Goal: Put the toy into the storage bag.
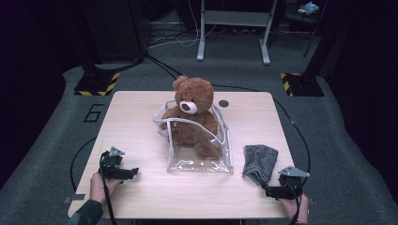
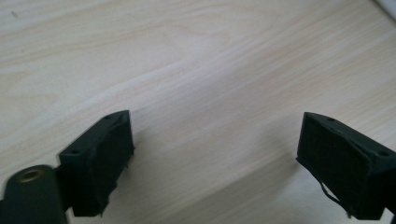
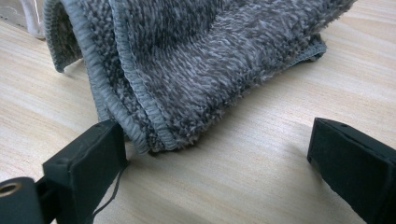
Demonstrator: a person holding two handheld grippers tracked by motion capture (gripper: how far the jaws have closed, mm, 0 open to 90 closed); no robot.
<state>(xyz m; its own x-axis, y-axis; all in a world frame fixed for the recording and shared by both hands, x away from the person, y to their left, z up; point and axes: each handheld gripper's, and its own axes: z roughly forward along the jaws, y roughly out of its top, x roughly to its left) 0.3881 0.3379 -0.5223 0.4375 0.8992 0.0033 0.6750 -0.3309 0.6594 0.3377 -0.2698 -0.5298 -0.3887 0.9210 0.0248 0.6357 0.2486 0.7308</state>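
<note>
A brown teddy bear [image 1: 193, 112] sits upright inside a clear plastic bag [image 1: 199, 161] at the middle of the wooden table [image 1: 141, 117]. A folded grey towel [image 1: 259, 161] lies to the right of the bag. My left gripper [image 1: 133, 172] is low over the table's front left, pointing right, and is open over bare wood [image 2: 215, 158]. My right gripper [image 1: 267, 190] rests at the front right, just short of the towel's near corner. It is open [image 3: 217, 168], with the towel [image 3: 187, 60] lying just ahead of its jaws and its left pad [image 3: 93, 158] against the hem.
A small dark round mark [image 1: 224, 103] sits on the table behind the bear. Cables [image 1: 300, 136] trail off both sides of the table onto the grey floor. A metal frame [image 1: 234, 28] and dark stands with striped bases [image 1: 96, 84] stand beyond the far edge.
</note>
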